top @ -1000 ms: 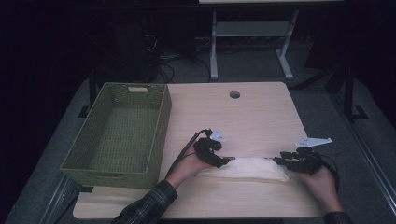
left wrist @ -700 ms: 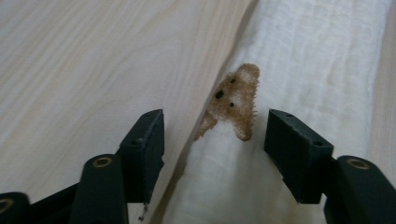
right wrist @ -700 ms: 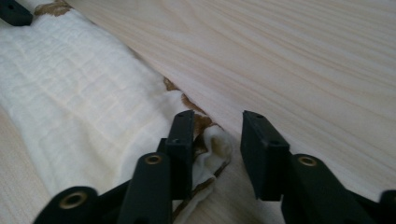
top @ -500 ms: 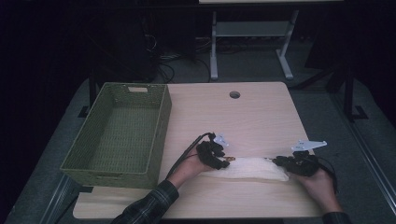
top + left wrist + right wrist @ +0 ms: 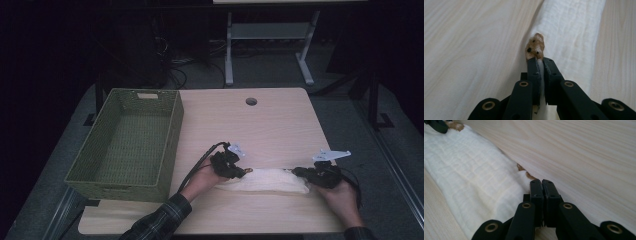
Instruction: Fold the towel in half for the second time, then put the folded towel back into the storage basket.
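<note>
Cloth stretched between two tools

Desk point(image 5: 270, 125) of pale wood carries a green woven basket point(image 5: 127, 142) at its left; white cloth point(image 5: 265, 181) lies rolled near the front edge, to the right of the basket; left tool point(image 5: 540, 66) is clamped on one end with a brown patch point(image 5: 535, 46); right tool point(image 5: 542, 187) has its jaws pressed together at the other end, though a grip there cannot be told.

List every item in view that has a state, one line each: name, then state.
white cloth: folded into a long strip, lying flat on the table, a gripper at each end.
left gripper: shut on the cloth's brown-patterned corner.
right gripper: jaws together at the cloth's other end; a grip on the cloth cannot be confirmed.
green basket: upright, empty.
</note>
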### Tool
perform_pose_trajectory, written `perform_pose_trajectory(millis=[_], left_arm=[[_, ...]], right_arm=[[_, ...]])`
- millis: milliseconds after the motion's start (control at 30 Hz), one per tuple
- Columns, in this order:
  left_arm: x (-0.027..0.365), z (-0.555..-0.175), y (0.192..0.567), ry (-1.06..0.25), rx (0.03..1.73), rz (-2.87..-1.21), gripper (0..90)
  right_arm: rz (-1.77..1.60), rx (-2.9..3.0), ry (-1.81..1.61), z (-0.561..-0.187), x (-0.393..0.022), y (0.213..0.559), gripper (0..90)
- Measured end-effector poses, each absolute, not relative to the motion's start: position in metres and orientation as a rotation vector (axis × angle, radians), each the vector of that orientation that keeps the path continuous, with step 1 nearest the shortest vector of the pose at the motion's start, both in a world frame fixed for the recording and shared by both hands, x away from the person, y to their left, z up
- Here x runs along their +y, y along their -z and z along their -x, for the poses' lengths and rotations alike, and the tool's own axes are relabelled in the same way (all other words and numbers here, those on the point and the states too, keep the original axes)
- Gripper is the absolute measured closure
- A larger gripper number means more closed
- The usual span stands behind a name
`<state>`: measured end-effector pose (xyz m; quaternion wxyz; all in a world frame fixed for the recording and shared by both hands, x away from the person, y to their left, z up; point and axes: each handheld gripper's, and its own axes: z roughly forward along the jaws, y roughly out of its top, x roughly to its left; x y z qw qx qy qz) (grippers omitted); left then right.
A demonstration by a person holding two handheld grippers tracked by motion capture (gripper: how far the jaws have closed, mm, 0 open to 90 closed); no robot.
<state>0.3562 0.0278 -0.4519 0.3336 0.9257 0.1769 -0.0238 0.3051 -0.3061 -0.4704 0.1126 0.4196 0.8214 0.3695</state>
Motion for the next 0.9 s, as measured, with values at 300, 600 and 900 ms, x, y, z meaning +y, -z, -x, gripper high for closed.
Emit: perform_pose_trajectory(millis=[300,600,900], left_arm=[[0.035,-0.351,0.434,0.066,0.461,-2.347,84.9],[0.04,-0.346,0.42,0.066,0.459,-2.298,85.1],[0.053,-0.342,0.399,0.03,0.462,-2.25,85.1]], right_arm=[[-1.216,2.364,-1.124,-0.304,-0.31,0.459,87.7],[-1.187,2.324,-1.165,-0.307,-0.311,0.446,87.7],[-1.156,2.287,-1.212,-0.316,-0.308,0.428,87.7]])
